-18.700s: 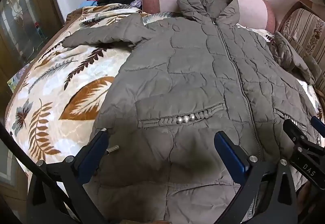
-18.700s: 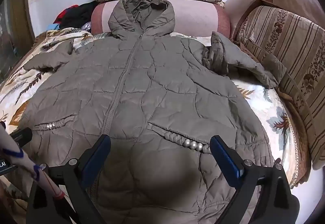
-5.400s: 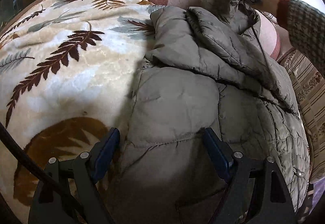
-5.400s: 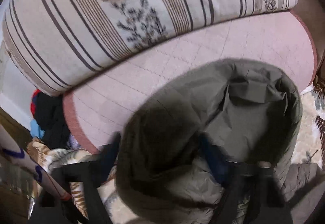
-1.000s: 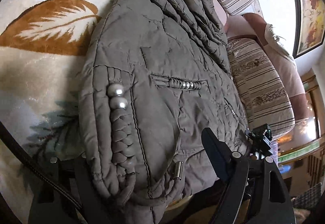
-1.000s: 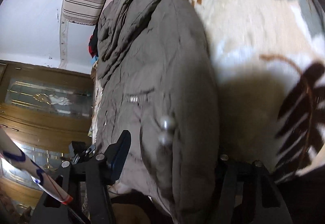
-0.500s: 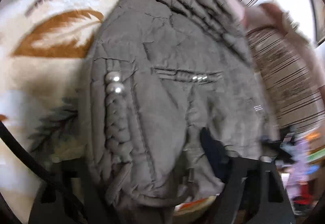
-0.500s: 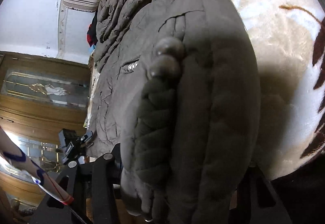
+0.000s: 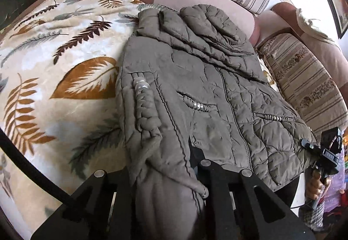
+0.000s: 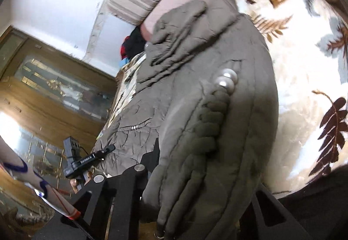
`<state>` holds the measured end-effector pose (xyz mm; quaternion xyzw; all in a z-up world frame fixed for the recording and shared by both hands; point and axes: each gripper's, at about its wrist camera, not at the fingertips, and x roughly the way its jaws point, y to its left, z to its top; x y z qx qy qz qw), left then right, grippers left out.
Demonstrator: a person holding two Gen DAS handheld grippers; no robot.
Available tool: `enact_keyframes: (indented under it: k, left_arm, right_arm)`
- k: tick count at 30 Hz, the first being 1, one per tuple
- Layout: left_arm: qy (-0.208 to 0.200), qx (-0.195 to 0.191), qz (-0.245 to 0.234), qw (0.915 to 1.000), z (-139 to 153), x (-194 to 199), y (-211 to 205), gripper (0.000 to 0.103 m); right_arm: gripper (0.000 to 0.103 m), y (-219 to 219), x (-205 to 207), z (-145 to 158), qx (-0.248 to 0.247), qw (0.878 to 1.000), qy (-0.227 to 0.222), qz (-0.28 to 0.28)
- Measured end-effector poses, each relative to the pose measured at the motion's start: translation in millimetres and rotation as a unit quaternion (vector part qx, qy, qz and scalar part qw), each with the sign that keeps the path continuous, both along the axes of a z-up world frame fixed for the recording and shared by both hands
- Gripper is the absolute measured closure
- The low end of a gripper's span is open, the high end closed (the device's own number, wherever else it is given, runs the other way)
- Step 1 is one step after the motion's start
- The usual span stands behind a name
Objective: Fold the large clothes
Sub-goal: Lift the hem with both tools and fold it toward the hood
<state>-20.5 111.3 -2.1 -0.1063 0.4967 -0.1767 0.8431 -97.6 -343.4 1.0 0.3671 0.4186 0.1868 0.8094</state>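
Hem grip on jacket [image 9: 195, 78], which lies on the leaf-print blanket [image 9: 65, 70].
Left gripper [image 9: 165, 176] and right gripper [image 10: 195, 174], jaws just closing, pinch bottom corners; advise level, even lift toward the hood.

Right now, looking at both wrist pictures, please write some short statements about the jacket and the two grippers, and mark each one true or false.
1. The left gripper is shut on the jacket. True.
2. The right gripper is open and holds nothing. False: it grips a jacket corner.
3. The jacket lies on a leaf-patterned blanket. True.
4. The jacket is bright red. False: it is olive-grey.
5. Silver beads decorate a braided pocket trim. True.
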Motion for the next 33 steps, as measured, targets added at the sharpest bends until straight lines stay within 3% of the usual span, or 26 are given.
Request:
enact_keyframes:
  k: [8,13,18,25,33]
  left_arm:
    - [-0.002,0.025,-0.019,0.9995,-7.6,-21.8,2.3,0.087]
    - [-0.03,0.01,-0.009,0.9995,12.4,-4.6,0.2,0.087]
    - [-0.063,0.001,0.003,0.998,38.8,24.9,-4.3,0.086]
    - [-0.086,0.001,0.026,0.9959,72.7,80.1,-14.2,0.085]
    - [-0.076,0.003,0.053,0.9957,97.4,156.2,-27.1,0.085]
  right_arm:
    - [0.082,-18.5,-27.0,-3.9,-0.006,1.0,0.02,0.009]
    - [0.082,-10.2,-3.9,6.9,-0.009,1.0,0.006,0.007]
    - [0.082,-5.0,21.3,37.0,-0.034,0.999,-0.023,0.007]
    - [0.081,-14.5,81.1,68.5,-0.047,0.997,-0.046,-0.039]
    - [0.081,-28.4,139.3,99.0,-0.052,0.994,-0.057,-0.073]
